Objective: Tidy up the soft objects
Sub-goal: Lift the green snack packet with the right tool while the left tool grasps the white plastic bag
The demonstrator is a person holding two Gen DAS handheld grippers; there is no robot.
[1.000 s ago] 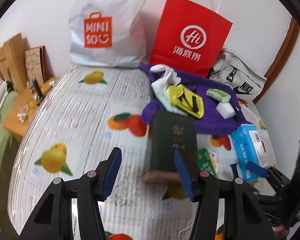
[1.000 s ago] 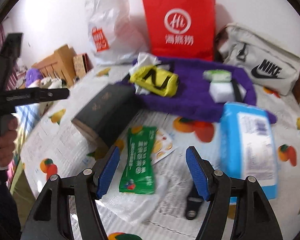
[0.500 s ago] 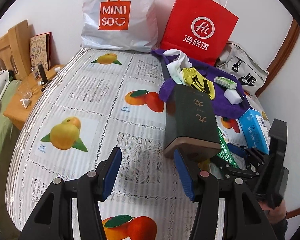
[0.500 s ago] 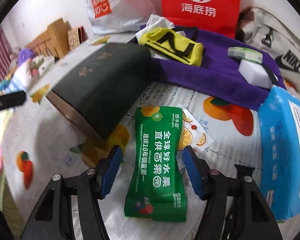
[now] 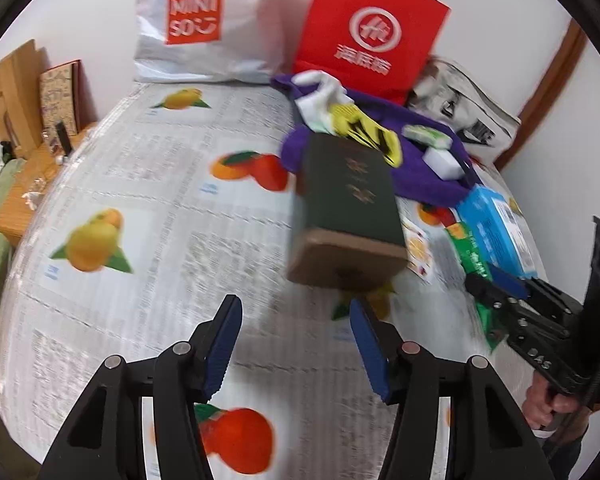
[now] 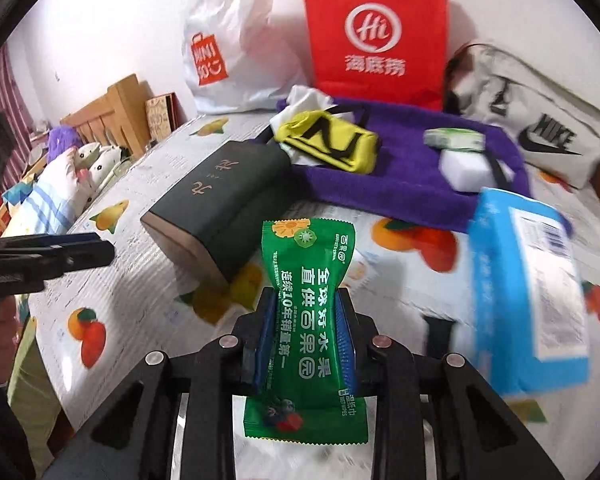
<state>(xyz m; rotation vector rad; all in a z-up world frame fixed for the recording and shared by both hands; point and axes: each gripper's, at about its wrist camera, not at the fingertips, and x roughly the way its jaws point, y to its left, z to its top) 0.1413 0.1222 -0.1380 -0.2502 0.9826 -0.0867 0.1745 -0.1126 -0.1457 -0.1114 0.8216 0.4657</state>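
1. Closing in on its target, the right gripper (image 6: 306, 328) has just been squeezing its jaws together, and the green wet-wipe packet (image 6: 306, 320) now sits pinched between the blue pads at its waist, the wrapper visibly cinched there.
2. A second ago those jaws stand wide around the packet as it lies flat on the fruit-print tablecloth (image 5: 140, 208); half a second ago they straddle it, narrower; now the pads press on both its sides.
3. That reads as the grasp made: the first soft item looks secured and, by my judgement, ready to lift toward wherever it belongs, perhaps the purple towel (image 6: 412, 184) where the yellow pouch (image 6: 332, 144) and white sponge (image 6: 466, 168) lie.
4. The packet's place: on the table just in front of the dark green box (image 6: 224, 196), with the blue tissue pack (image 6: 528, 292) just beside it on the right.
5. The left gripper (image 5: 296, 344) hovers with jaws half open and nothing between them; the box lies ahead of its right finger.
6. Against the earlier frame, the left view has swung: the box then sat straight ahead, now it lies off to the right.
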